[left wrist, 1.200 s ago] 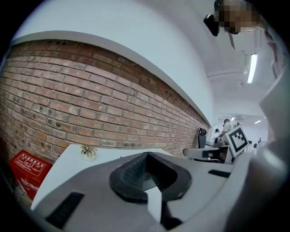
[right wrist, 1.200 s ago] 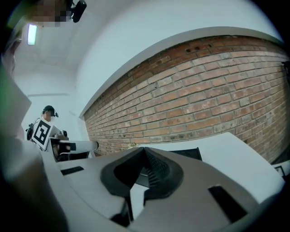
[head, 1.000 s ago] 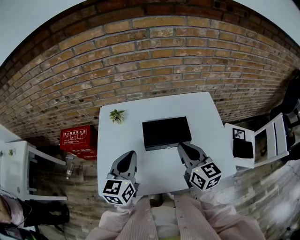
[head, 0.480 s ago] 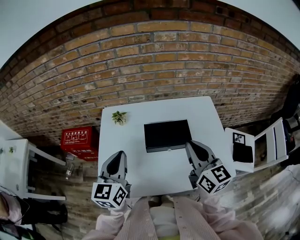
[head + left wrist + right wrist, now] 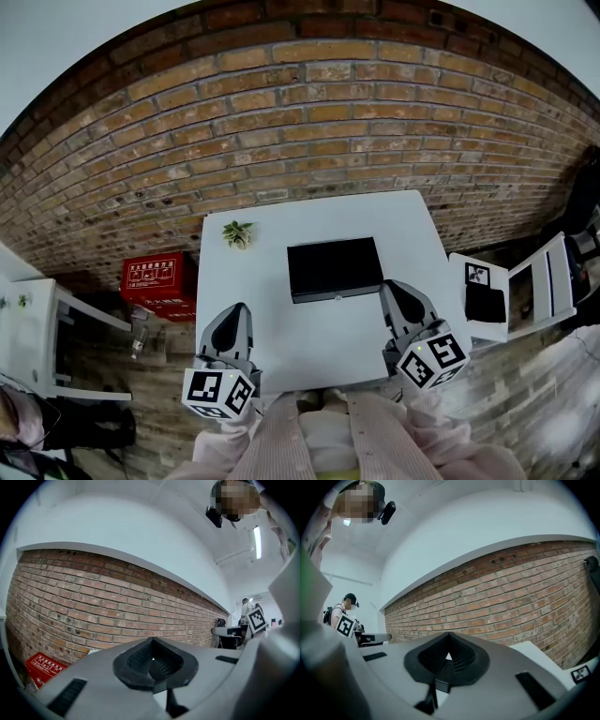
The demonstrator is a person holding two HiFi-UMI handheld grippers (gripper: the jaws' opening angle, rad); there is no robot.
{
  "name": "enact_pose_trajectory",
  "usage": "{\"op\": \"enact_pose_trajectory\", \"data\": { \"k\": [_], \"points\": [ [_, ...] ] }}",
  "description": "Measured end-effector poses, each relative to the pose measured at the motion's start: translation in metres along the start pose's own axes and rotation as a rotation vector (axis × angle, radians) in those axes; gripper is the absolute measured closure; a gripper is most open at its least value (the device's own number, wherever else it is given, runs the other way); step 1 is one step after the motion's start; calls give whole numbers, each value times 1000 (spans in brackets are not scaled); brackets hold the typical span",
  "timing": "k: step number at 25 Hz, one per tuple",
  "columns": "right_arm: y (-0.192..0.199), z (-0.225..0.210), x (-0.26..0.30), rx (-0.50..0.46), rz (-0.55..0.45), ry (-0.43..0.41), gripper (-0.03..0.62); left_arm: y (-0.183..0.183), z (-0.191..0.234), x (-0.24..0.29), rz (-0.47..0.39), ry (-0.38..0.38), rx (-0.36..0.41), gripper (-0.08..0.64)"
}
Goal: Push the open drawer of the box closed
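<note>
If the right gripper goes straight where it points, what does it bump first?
Probably the black box, near its right front corner. The right gripper, shut, aims there across the table, but its height is unclear.

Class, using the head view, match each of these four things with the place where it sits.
Things:
1. black box
2. potted plant
3. red box
4. white chair

Places:
A. on the floor, left of the table
B. middle of the table
C. right of the table
D. table's far left corner

Pairs: 1-B, 2-D, 3-A, 4-C
</note>
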State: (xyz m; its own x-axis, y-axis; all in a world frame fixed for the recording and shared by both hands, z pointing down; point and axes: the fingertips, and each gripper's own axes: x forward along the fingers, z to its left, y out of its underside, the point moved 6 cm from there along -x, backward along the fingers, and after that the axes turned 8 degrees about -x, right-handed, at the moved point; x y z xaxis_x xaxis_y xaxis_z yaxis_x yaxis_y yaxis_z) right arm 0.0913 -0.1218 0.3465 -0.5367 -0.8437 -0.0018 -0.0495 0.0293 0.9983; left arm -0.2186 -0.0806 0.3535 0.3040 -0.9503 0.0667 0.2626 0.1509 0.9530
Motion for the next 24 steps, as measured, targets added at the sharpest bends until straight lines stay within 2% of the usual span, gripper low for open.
{"op": "enact_pose_trajectory", "data": {
  "k": [7, 24],
  "points": [
    [0, 4, -1, -51, 8, 2, 591, 4, 1, -2, 8, -20, -6, 565],
    [2, 3, -1, -65, 21, 11, 590, 9, 2, -1, 25, -29, -26, 565]
  ]
}}
